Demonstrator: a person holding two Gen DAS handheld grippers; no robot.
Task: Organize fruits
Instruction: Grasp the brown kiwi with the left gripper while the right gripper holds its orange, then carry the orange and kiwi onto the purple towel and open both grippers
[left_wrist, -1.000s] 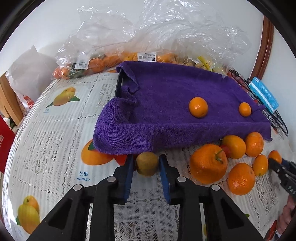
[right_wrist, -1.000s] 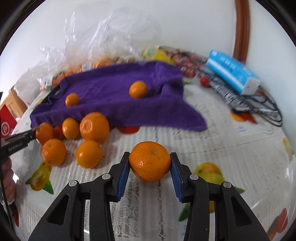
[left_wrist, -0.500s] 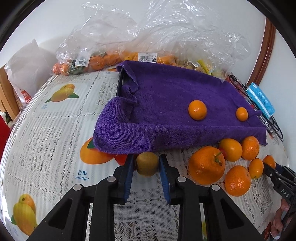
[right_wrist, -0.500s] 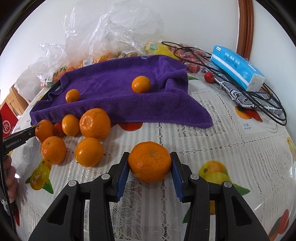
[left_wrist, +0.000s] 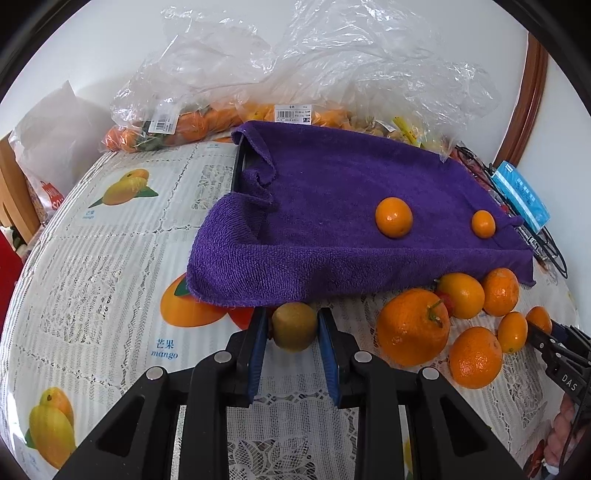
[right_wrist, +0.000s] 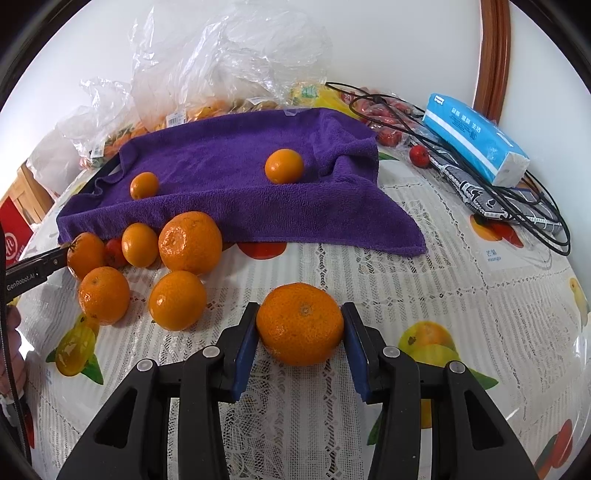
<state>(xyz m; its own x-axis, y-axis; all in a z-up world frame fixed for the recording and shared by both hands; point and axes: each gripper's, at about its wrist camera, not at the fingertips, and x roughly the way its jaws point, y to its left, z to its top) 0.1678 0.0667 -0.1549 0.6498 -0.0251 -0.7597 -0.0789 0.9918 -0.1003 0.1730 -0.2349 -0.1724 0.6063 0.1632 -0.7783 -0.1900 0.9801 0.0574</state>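
While the left gripper (left_wrist: 294, 329) clamps a kiwi (left_wrist: 294, 326) at the purple towel's (left_wrist: 347, 206) front edge, the right gripper (right_wrist: 300, 326) pinches a mandarin (right_wrist: 300, 323) on the lace tablecloth (right_wrist: 424, 273), right of the loose oranges (right_wrist: 177, 299).

Counting what's sitting out here: nine oranges total, with two lying on the towel (right_wrist: 221, 158), six bunching up in front of it (right_wrist: 190, 242), and one orange (right_wrist: 300, 323) sitting between the right gripper (right_wrist: 300, 341) jaws. One kiwi (left_wrist: 294, 326) is sitting in the left gripper (left_wrist: 294, 345). One tissue pack (right_wrist: 476, 142) is lying off to the side.
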